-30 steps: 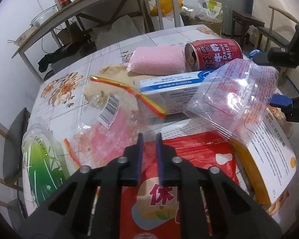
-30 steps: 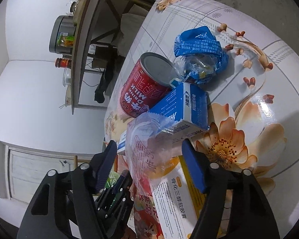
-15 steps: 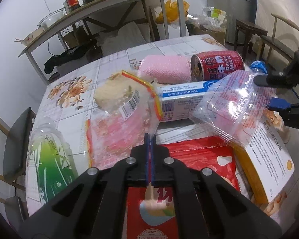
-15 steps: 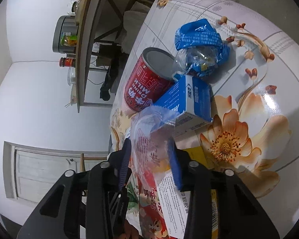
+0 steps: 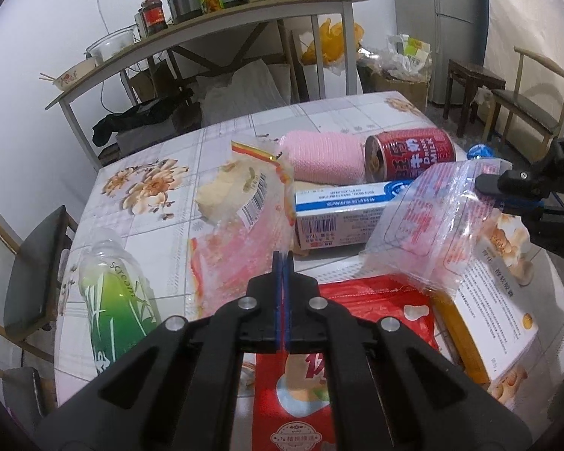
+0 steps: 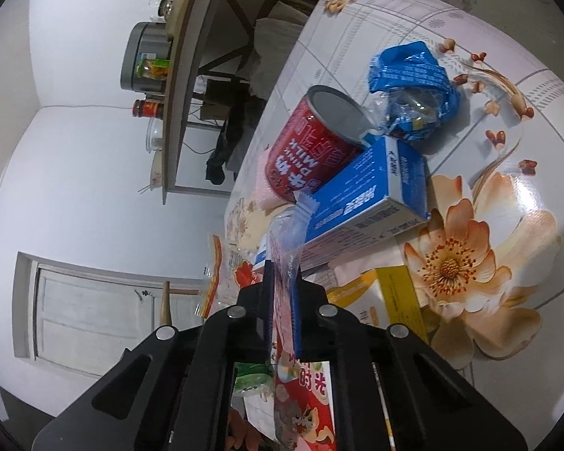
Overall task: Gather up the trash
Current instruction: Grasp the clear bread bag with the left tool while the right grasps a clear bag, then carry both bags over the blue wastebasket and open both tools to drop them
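Trash lies piled on a floral table (image 5: pixel 146 195). My left gripper (image 5: pixel 282 263) is shut on the edge of a clear zip bag (image 5: pixel 240 221) with a barcode label and red-yellow strip, lifted off the table. My right gripper (image 6: pixel 282 278) is shut on a clear printed plastic wrapper (image 5: pixel 432 221), which also shows between its fingers in the right wrist view (image 6: pixel 285 259). Around them lie a red milk can (image 5: pixel 410 152), a blue-white box (image 5: pixel 342 214), a pink roll (image 5: pixel 323 158), a red snack bag (image 5: pixel 308 383), a yellow-white box (image 5: pixel 485 308) and a green bottle (image 5: pixel 112 297).
A crumpled blue wrapper (image 6: pixel 413 90) lies on the table beyond the can. A metal shelf (image 5: pixel 206 34) with jars and a cooker stands behind the table. Chairs stand at the left (image 5: pixel 30 274) and right (image 5: pixel 530 101).
My left gripper closed on the zip bag and lifted it up. My right gripper closed on the clear printed wrapper and raised it slightly.
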The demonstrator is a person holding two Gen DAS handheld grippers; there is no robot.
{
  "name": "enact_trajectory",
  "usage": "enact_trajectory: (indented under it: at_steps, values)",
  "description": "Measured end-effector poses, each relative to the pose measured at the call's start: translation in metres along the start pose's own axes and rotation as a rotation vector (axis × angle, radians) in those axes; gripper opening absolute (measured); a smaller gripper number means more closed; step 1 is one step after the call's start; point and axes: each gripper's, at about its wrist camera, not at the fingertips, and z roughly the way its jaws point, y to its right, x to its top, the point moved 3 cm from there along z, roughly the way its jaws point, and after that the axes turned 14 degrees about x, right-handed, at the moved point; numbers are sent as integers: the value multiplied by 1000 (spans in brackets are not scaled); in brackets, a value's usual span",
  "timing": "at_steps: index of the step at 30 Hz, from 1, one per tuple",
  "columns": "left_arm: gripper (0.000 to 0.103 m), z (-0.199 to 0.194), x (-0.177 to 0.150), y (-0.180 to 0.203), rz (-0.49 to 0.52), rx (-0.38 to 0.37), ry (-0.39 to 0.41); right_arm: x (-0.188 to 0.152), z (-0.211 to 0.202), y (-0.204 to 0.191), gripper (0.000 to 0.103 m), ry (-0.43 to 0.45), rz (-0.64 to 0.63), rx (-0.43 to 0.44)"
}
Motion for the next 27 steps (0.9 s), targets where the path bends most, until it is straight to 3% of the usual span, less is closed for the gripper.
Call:
enact_trajectory:
  at_steps: [27]
  values:
    - [0, -66, 25, -31, -70, -27, 154, -15, -22, -54, 5, -13, -96, 116]
